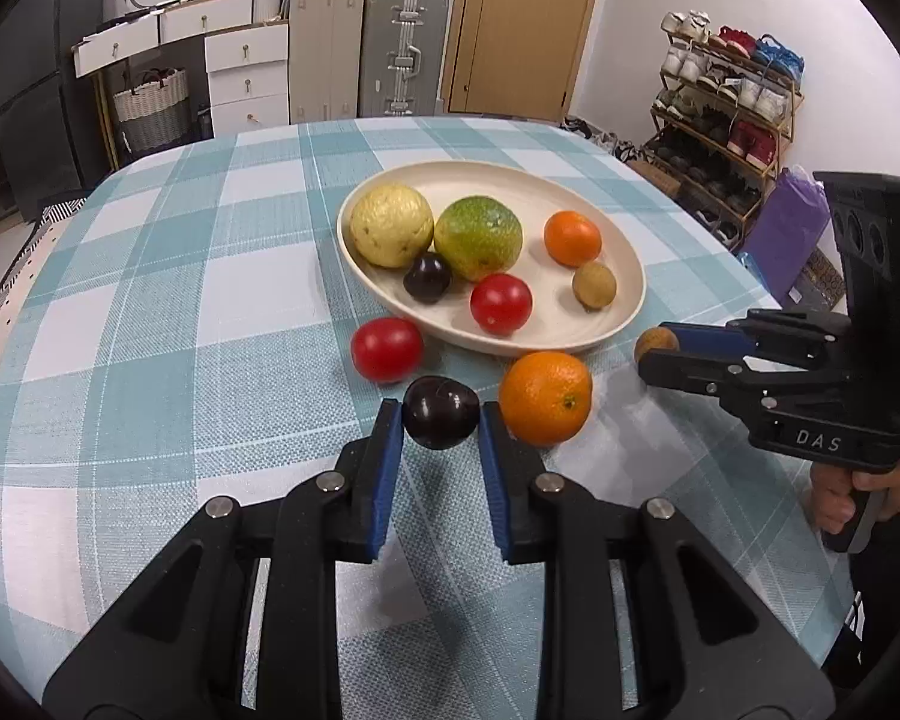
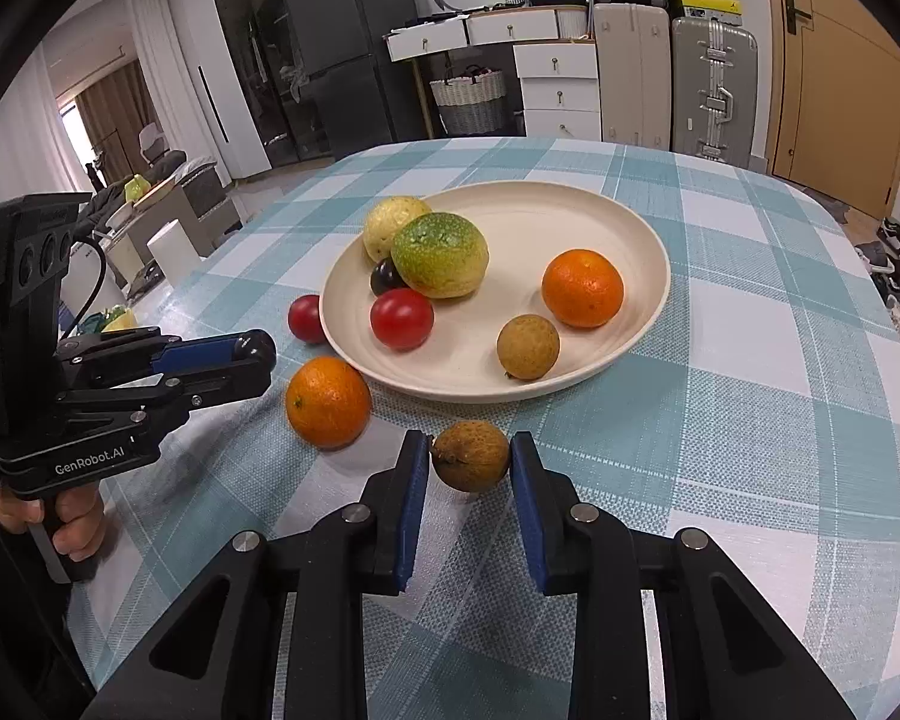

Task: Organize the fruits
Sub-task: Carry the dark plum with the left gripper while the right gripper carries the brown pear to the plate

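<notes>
My left gripper [image 1: 441,420] is shut on a dark plum [image 1: 440,412], held just above the cloth in front of the cream plate [image 1: 627,306]. My right gripper [image 2: 470,459] is shut on a small brown fruit [image 2: 470,456] near the plate's front rim [image 2: 660,312]. The plate holds a yellow fruit [image 1: 391,224], a green-orange citrus [image 1: 479,237], a small orange [image 1: 572,238], a second dark plum [image 1: 427,277], a tomato [image 1: 501,303] and a brown fruit [image 1: 594,284]. On the cloth lie a tomato [image 1: 386,349] and an orange [image 1: 545,397].
The table has a blue-and-white checked cloth [image 1: 150,312]. Behind it stand suitcases [image 1: 405,48], white drawers [image 1: 246,78], a basket [image 1: 150,108] and a door. A shoe rack [image 1: 726,114] stands at the right.
</notes>
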The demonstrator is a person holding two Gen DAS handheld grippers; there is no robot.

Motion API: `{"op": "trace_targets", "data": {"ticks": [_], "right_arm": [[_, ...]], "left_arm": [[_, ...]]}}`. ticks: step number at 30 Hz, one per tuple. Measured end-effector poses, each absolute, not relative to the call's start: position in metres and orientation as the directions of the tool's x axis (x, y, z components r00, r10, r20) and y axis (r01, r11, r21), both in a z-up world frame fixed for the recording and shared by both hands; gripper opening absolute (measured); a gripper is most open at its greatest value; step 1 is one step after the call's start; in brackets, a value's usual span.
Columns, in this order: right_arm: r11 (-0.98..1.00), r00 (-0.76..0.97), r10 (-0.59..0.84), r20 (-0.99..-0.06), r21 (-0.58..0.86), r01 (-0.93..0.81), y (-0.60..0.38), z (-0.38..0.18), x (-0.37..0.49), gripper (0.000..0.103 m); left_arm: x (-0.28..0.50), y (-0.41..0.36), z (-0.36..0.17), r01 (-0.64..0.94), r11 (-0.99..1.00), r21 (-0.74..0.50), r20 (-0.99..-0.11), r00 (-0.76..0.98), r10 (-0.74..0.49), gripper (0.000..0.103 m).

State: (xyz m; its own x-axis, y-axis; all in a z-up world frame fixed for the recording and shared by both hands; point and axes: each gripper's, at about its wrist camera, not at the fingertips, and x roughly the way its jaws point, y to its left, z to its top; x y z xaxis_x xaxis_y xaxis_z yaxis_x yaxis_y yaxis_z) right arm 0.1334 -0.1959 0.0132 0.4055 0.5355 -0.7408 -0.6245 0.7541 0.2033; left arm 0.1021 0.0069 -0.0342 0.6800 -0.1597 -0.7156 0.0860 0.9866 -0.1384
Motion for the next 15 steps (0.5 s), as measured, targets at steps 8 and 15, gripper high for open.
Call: {"op": "trace_targets", "data": {"ticks": [8, 15], "right_arm": [[0.757, 0.434, 0.554, -0.710, 0.212, -0.619, -0.203, 0.028, 0.130, 0.028], [0.762, 0.461, 0.562, -0.687, 0.214, -0.611, -0.208, 0.039, 0.132, 0.028]], "left_arm": [[0.095, 0.004, -0.015, 0.083, 0.986, -0.142, -0.677, 0.719, -0.158, 0.023], [0.097, 0.001, -0.002, 0.079, 0.987, -0.139, -0.652, 0.742, -0.152, 0.023]]}}
